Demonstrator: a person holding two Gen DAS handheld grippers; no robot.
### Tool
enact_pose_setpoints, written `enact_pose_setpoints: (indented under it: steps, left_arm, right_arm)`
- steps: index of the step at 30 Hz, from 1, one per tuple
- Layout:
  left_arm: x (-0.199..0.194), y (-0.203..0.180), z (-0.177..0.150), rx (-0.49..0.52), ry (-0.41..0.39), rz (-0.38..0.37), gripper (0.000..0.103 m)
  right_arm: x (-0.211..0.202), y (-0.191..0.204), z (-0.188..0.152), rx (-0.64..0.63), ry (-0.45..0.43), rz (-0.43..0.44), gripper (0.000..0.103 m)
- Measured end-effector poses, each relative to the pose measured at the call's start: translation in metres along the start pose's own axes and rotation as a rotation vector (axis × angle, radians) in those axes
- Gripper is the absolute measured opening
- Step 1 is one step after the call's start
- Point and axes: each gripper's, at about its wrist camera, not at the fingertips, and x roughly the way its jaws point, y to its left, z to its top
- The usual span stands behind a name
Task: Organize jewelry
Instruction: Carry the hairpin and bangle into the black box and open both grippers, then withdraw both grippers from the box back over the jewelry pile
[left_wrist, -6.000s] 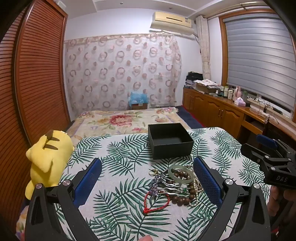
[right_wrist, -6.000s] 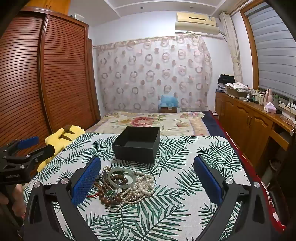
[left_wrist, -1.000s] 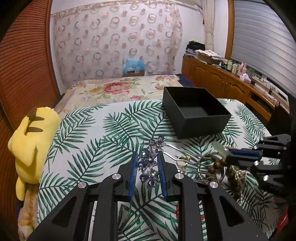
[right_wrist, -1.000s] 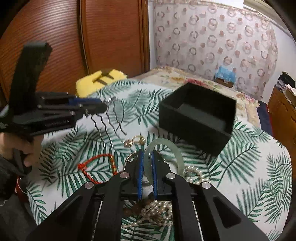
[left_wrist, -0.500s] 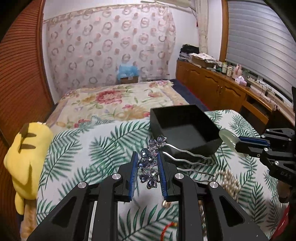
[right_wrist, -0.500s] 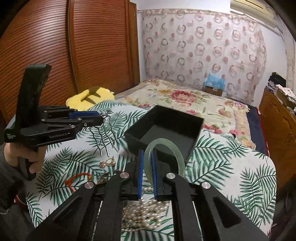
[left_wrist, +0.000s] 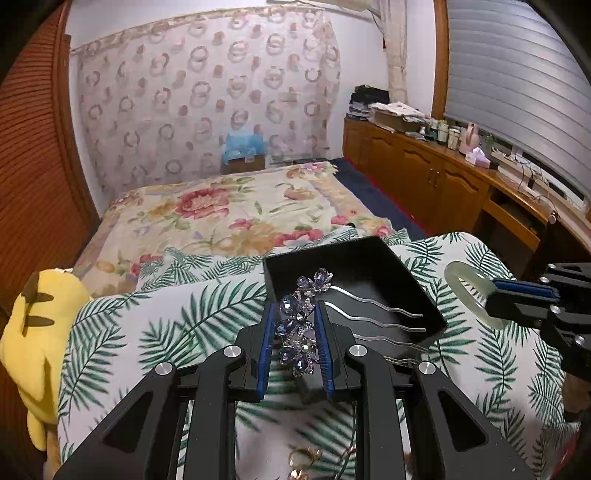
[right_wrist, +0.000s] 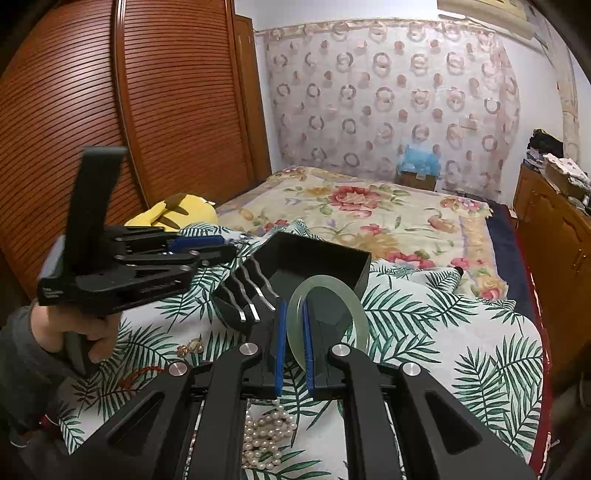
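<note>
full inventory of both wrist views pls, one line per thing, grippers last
hair comb: 1, blue-purple gems, silver prongs, in left gripper, prongs over the box
bangle: 1, pale green, in right gripper
box: 1, black, open, on leaf-print cloth
leaf-print cloth: 1, green on white, under everything
pearl strand: 1, white, on cloth
red cord: 1, on cloth
gold rings: small cluster, on cloth
plush toy: 1, yellow, cloth's left edge
left gripper: shut on hair comb
right gripper: shut on bangle

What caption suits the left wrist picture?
Left gripper holds a blue jewelled hair comb above a black open box; pale green bangle beside.
</note>
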Motion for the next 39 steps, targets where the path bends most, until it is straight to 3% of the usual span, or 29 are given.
enact_pose_setpoints:
  steps: [7,9,16,31,39]
  left_arm:
    - [0.02,-0.005,0.008,-0.011,0.016,-0.02,0.022]
    - [0.018,-0.004,0.009,-0.015,0.007,-0.024,0.029]
    - [0.0,0.008,0.005,-0.018,-0.018,-0.01,0.03]
    - [-0.042,0.027,-0.039,-0.022,-0.026,-0.022,0.03]
    - [-0.051,0.019,-0.062,-0.019,-0.009,-0.052,0.03]
  right_arm:
    - [0.004,0.0,0.01,-0.01,-0.005,-0.003,0.01]
    - [0.006,0.001,0.013,-0.014,-0.006,0.0,0.01]
    - [0.026,0.008,0.026,-0.042,-0.022,0.037,0.01]
    - [0.097,0.019,0.022,-0.075,0.101,-0.02,0.011]
    - [0.088,0.015,0.02,-0.036,0.084,-0.018,0.013]
